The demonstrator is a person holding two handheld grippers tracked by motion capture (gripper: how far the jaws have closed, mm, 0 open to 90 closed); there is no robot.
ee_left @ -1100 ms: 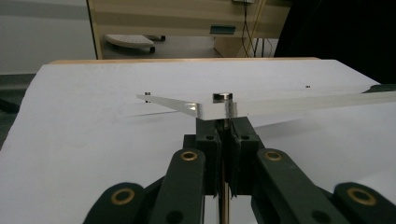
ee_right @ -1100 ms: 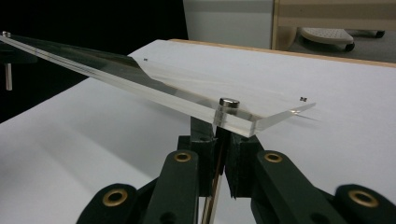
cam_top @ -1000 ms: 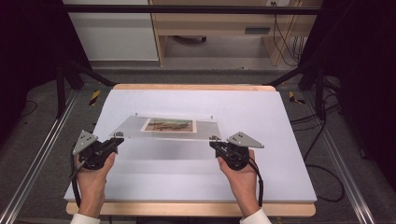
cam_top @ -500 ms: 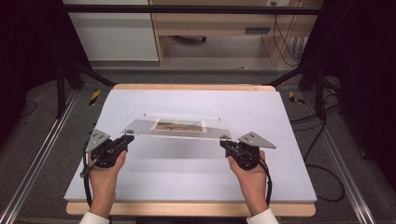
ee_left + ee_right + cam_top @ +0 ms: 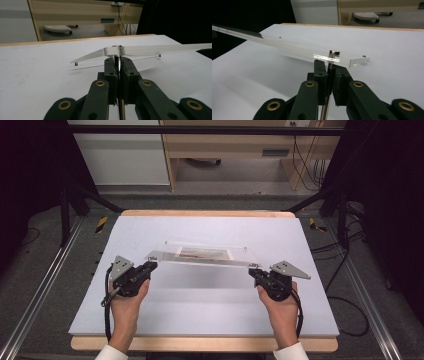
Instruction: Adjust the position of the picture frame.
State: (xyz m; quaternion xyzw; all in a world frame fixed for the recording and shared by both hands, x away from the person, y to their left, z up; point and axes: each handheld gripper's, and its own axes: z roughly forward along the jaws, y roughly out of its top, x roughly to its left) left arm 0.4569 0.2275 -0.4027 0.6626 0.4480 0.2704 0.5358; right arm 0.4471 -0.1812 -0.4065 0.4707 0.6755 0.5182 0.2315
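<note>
Both sides gripped, clear acrylic frame (image 5: pixel 202 255) hangs above white tabletop (image 5: pixel 200 310).

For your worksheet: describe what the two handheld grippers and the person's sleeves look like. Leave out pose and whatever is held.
Both the left gripper and the right gripper are black, with two linked jaws joined by brass-coloured pivots. Each carries a grey three-cornered plate on top, dotted with small holes, and trails a black cable back along the forearm. The person wears white sleeves, visible at the cuffs.
</note>
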